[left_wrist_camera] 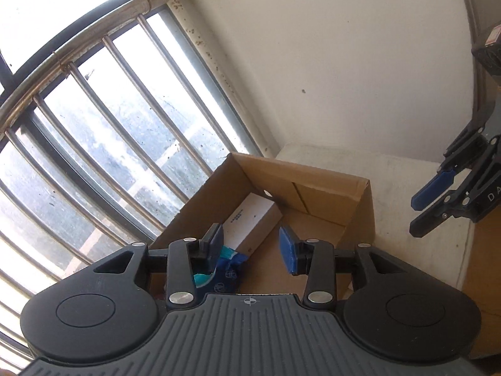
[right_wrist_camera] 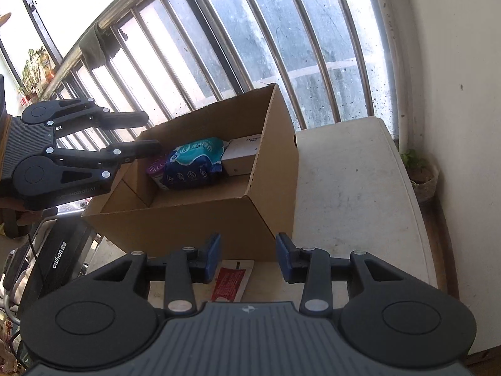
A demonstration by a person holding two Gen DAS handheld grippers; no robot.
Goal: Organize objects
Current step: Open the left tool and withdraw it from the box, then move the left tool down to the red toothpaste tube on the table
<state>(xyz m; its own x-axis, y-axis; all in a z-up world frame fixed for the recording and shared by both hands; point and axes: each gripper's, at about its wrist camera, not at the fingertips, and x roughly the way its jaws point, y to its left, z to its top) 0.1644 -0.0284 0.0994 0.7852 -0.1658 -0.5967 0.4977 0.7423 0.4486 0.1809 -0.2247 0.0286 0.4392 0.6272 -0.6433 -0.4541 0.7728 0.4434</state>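
Nearest the right wrist camera, the right gripper (right_wrist_camera: pixel 249 258) hangs released, its blue pads apart with nothing pressed between them. Just under and beyond its fingertips, a flat white-and-red packet (right_wrist_camera: pixel 233 279) lies on the pale tabletop (right_wrist_camera: pixel 353 194), close against the near wall of an open cardboard box (right_wrist_camera: pixel 219 216). Inside the box, along its far side, sit three items in a row: a purple-patterned container (right_wrist_camera: pixel 155 169) at the left, a blue and teal soft pack (right_wrist_camera: pixel 194 164) in the middle, and a white carton (right_wrist_camera: pixel 242 156) at the right, touching the pack. At the left of this view the left gripper (right_wrist_camera: pixel 150 134) reaches over the box's left end, jaws parted and empty.

From the left wrist camera, the left gripper (left_wrist_camera: pixel 250 247) likewise hangs released above the box (left_wrist_camera: pixel 313 181), with only air between its pads. Below its fingertips the blue and teal soft pack (left_wrist_camera: pixel 228 266) shows on the box floor, and the white carton (left_wrist_camera: pixel 253 219) lies just beyond it, against the box's far wall. The right gripper (left_wrist_camera: pixel 422 210) enters at the right edge, beside the box and apart from it, its fingers spread.

Beyond the tabletop stand a barred window (right_wrist_camera: pixel 266 40) with a metal rail, a cloth (right_wrist_camera: pixel 95 47) draped over that rail, and a white wall (left_wrist_camera: pixel 344 62). A small potted plant (right_wrist_camera: pixel 421 172) sits in the corner past the tabletop's right edge.
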